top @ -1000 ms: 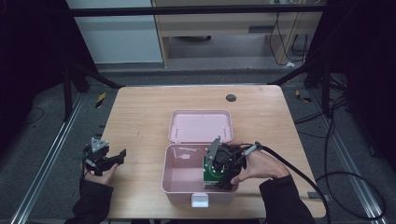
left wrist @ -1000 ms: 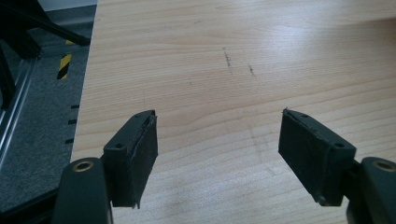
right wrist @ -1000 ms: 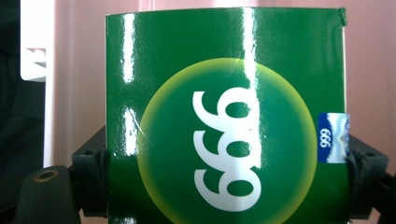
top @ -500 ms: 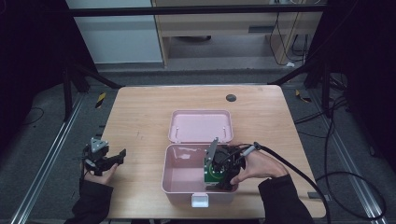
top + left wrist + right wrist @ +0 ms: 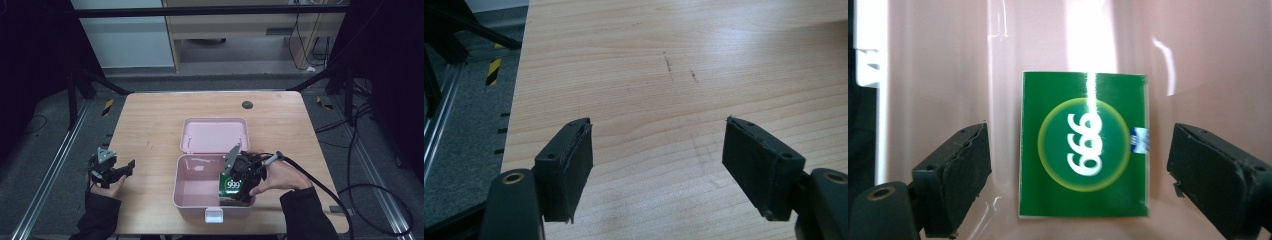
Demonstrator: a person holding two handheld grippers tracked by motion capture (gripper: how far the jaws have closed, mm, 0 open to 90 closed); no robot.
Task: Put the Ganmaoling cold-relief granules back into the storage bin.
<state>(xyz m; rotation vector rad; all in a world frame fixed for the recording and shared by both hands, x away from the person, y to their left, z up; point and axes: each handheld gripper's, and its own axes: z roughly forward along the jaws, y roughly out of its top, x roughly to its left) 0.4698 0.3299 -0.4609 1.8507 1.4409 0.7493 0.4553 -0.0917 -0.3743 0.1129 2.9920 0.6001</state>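
Green box (image 5: pixel 1083 145) lies flat on floor of pink case (image 5: pixel 190 192), right tongs (image 5: pixel 1078 165) spread apart either side, not touching; lift straight up, clear of case walls; left tongs (image 5: pixel 659 165) wide apart, idle over worktop (image 5: pixel 674 60).

Both tongs, L (image 5: pixel 658 165) & R (image 5: pixel 1078 175), jaws wide apart, nothing gripped.

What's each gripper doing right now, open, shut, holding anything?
Left gripper: open, nothing held, over bare table.
Right gripper: open, fingers either side of green packet in pink box, not gripping it.
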